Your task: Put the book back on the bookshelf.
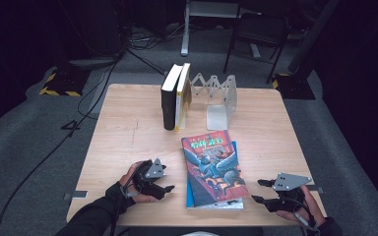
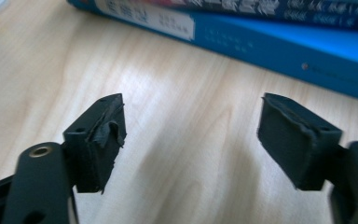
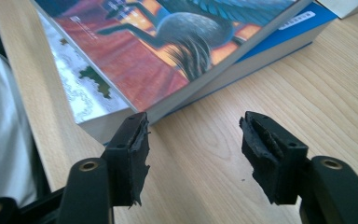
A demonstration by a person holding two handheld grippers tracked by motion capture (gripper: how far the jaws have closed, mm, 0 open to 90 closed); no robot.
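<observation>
Tools both gape empty: left tool [image 1: 169,187] and right tool [image 1: 255,191] flank the two stacked books [image 1: 213,167] lying flat near the worktop [image 1: 128,128] front edge. Likely heavy, stiff, glossy cover; grip the spine edge.

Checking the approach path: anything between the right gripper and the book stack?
Nothing visible. The right gripper sits open to the right of the book stack, with bare table between them. In the right gripper view, its jaws stand apart over bare wood, the stack's corner just ahead.
</observation>
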